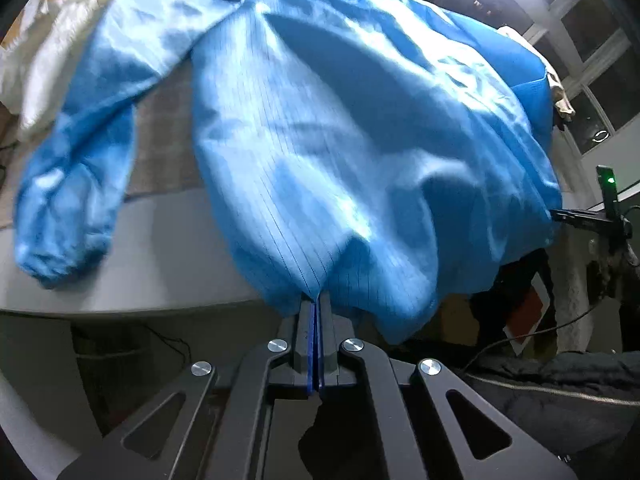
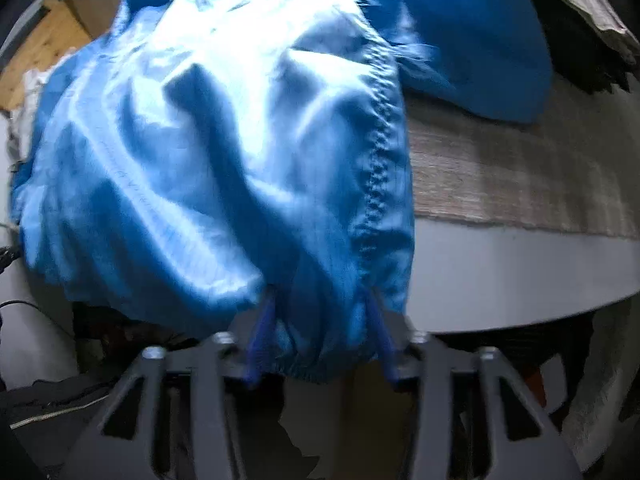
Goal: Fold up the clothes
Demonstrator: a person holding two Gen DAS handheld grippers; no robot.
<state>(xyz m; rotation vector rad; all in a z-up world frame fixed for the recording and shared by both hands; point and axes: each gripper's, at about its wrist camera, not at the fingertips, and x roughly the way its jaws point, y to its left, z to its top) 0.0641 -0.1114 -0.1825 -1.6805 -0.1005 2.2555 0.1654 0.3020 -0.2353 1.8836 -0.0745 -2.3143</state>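
The blue jacket [image 1: 340, 140] fills mid-frame, draped off the tabletop [image 1: 140, 260], thin, limp and slick (likely light), best taken at its hem, where the left gripper [image 1: 316, 308] is clamped and the right gripper [image 2: 320, 320] stands apart around bunched cloth.

The garment [image 1: 340, 128] lies spread on the table [image 1: 160, 264], its hem hanging over the near edge. A woven mat [image 1: 164, 152] sits under it on the tabletop. One sleeve [image 1: 76, 168] trails down to the left, its cuff near the table's edge. A heap of other cloth [image 1: 52, 52] lies at the far left, behind that sleeve. In the right wrist view, more fabric [image 2: 480, 40] lies far right on the mat.
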